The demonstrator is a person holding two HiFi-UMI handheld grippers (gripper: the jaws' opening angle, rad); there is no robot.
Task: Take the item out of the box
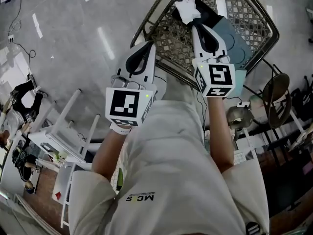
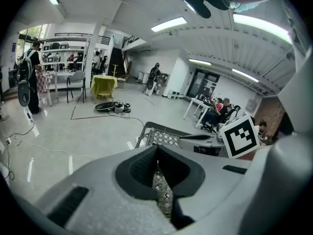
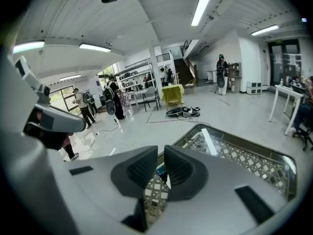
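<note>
At the lower left of the head view a white rack (image 1: 68,126) stands on the grey floor (image 1: 73,38). Just right of it the left tongs (image 1: 149,45) point toward the upper middle of the frame, tips at the near rim of the lattice-metal tabletop (image 1: 166,38). In the left gripper view the pads meet at the tip and hold nothing; only mesh shows through the slit lower down.

The right tongs (image 1: 194,27) reach further up the frame, over the mesh. In the right gripper view the jaws stand a narrow slit apart with nothing clamped – a sliver of blue and white shows through the gap. Just beyond the tips, at the top centre of the head view, lies the crumpled white item (image 1: 187,9), on a dark surface beside the blue-grey box (image 1: 234,38); whether it sits inside the box I cannot tell. A round seat (image 1: 276,93) stands at the right edge.
</note>
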